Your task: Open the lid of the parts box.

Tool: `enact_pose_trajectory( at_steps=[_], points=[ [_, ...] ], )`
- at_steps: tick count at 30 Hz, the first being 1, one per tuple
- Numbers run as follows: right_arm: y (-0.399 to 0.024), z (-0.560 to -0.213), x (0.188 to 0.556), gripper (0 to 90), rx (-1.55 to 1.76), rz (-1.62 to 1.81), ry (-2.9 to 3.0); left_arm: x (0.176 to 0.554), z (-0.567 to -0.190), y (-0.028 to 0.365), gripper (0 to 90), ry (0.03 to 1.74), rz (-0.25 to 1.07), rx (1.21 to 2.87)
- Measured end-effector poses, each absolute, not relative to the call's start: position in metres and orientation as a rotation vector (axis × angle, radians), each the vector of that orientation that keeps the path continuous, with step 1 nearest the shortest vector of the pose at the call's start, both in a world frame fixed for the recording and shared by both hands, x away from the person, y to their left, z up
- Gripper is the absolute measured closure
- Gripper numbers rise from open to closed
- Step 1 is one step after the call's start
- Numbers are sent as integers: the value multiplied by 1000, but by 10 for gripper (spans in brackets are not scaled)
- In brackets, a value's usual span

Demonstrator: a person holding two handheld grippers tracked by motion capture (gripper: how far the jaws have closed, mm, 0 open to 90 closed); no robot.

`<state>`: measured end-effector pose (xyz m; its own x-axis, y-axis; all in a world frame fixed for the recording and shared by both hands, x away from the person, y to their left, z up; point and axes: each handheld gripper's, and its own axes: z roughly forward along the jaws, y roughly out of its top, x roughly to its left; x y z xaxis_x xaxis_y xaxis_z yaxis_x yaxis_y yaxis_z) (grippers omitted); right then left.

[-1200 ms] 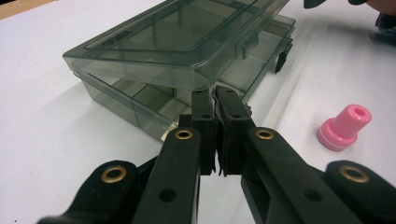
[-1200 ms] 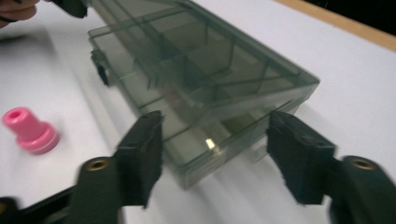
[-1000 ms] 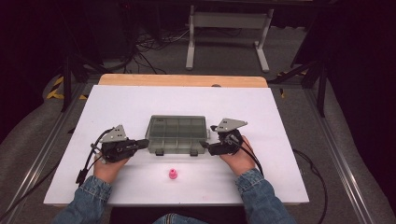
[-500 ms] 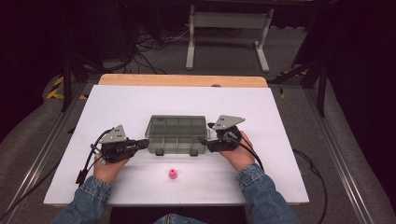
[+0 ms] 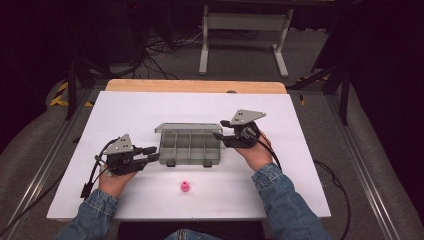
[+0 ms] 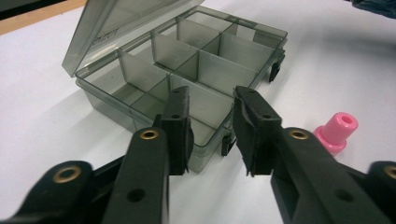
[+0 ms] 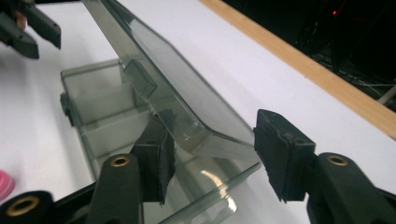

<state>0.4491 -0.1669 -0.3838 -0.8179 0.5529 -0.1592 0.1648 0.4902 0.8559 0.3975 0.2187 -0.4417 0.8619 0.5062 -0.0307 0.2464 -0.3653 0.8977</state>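
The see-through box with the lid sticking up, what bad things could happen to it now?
The lid stands part-way up between the right gripper's open jaws, which do not clamp it, so it could drop shut. The left gripper is open at the front corner of the box and is not holding it, so a push on the lid might slide the box across the table. The small pink piece lies loose nearby and could get knocked away.

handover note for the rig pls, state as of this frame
Left gripper: open, at the organizer box's left front corner, holding nothing.
Right gripper: open, jaws either side of the lid's corner; contact unclear.
Box mid-table, lid raised and leaning back, visible compartments look empty. Pink piece on the table in front of the box.
Done: lid open. Left: probably pink piece into a compartment.
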Motion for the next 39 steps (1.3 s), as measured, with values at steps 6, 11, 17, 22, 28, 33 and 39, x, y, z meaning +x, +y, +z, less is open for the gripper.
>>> enact_pose_trajectory(
  at_steps=[6,11,17,22,28,33,39],
  points=[
    [-169,-379,461,550,642,1277,2313,397,-440,221,552,566,307,1938],
    [-168,-375,468,623,661,1275,2281,395,-439,222,458,568,327,1916],
    [-166,-371,478,656,686,1244,2280,392,-436,225,412,566,326,1887],
    [-166,-371,488,677,758,1234,2265,390,-434,227,345,569,344,1850],
    [-164,-375,497,682,785,1236,2252,388,-436,229,311,566,367,1837],
    [-163,-378,507,686,800,1238,2240,384,-436,232,243,569,396,1834],
    [-163,-382,517,686,831,1249,2234,376,-438,240,190,586,435,1813]
  ],
)
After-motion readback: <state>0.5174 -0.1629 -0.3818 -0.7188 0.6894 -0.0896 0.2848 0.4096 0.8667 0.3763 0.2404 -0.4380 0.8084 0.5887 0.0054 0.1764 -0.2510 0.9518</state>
